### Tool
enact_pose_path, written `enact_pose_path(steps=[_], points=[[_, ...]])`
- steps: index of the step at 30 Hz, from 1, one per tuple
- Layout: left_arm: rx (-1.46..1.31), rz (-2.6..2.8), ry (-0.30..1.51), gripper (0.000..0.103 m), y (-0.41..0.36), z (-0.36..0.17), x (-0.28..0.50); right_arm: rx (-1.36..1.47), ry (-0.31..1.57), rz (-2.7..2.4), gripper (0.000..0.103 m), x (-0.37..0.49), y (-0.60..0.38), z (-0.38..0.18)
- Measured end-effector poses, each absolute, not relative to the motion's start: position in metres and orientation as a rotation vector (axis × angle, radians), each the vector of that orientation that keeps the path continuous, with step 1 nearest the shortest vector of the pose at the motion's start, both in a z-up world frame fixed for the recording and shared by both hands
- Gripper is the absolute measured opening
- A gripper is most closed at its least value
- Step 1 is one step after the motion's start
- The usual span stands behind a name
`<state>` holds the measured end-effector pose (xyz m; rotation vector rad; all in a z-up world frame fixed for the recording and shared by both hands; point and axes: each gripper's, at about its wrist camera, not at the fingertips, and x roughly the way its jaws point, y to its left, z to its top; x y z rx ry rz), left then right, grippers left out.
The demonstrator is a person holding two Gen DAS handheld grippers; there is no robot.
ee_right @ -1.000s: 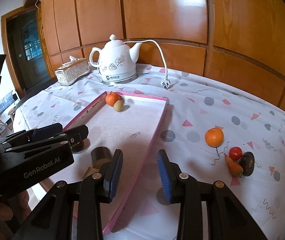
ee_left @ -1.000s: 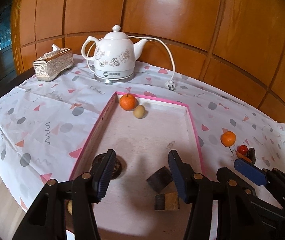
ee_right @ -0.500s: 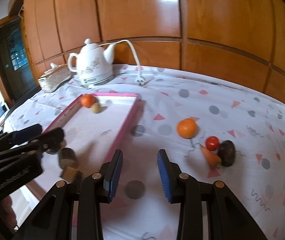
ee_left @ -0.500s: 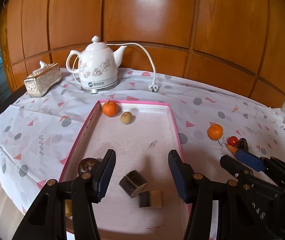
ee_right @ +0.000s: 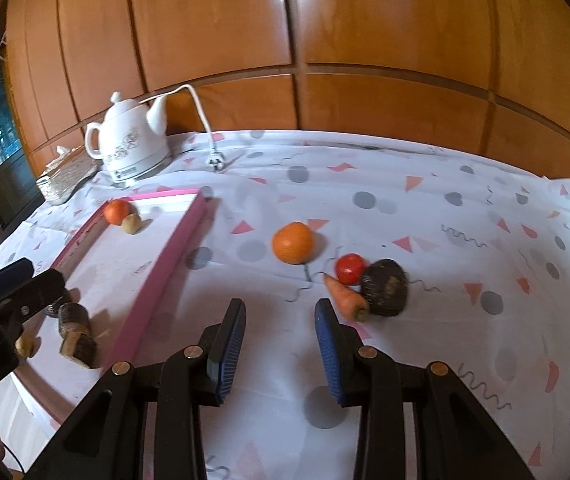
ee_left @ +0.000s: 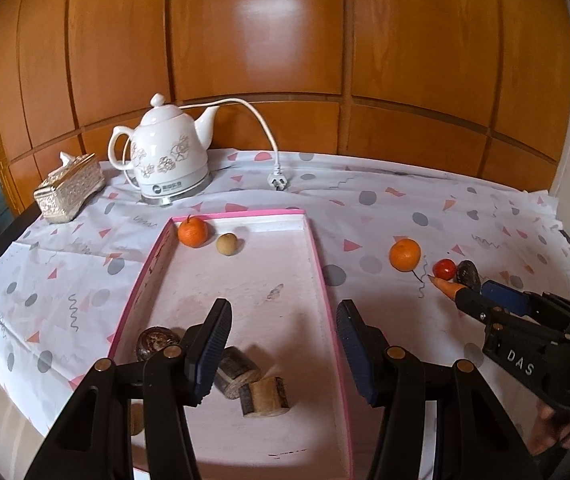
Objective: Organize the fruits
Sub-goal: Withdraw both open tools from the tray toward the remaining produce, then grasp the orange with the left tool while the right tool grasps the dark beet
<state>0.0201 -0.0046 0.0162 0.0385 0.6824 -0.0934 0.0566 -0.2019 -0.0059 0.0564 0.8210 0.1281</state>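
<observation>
Pictured: a loose orange (ee_right: pixel 293 242) on the patterned cloth of the bench (ee_right: pixel 465 240), well apart from the pink-rimmed tray (ee_left: pixel 327 304) it seems bound for. Just beside it, a small cluster: a red tomato (ee_right: pixel 350 268), a carrot (ee_right: pixel 345 297) and a dark, rough-skinned fruit (ee_right: pixel 385 287), the three touching or nearly so. Already inside the tray, at its far end, a second orange (ee_left: pixel 192 232) and a small tan fruit (ee_left: pixel 227 244); at the near end, a dark round fruit (ee_left: pixel 152 342) and two short wooden blocks (ee_left: pixel 251 384), lying against each other. Roughly half done, by the look of it, with four pieces left outside. Right hand-held gripper (ee_right: pixel 279 344) hovering low over the cloth just short of the carrot, jaws spread and pinching nothing. Left hand-held gripper (ee_left: pixel 283 354) poised above the tray's near end, jaws likewise parted and empty. Behind, a white teapot (ee_left: pixel 169 160) on its base, its plug (ee_left: pixel 277 182) lying loose on the cloth, and a silver tissue box (ee_left: pixel 69 186) against the wood-panelled wall.
</observation>
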Motion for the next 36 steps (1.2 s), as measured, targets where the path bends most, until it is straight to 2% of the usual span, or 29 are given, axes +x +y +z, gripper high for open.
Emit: enact_pose_path(steps=[18,36], points=[[0.073,-0.235,0.743,0.056,-0.047,0.008,0.036,0.117,0.849,0.013,0.036,0.061,-0.254,-0.021],[0.040,-0.319,0.853,0.055,-0.108,-0.012,0.123,0.170,0.880,-0.002,0.036,0.071,-0.283,-0.037]])
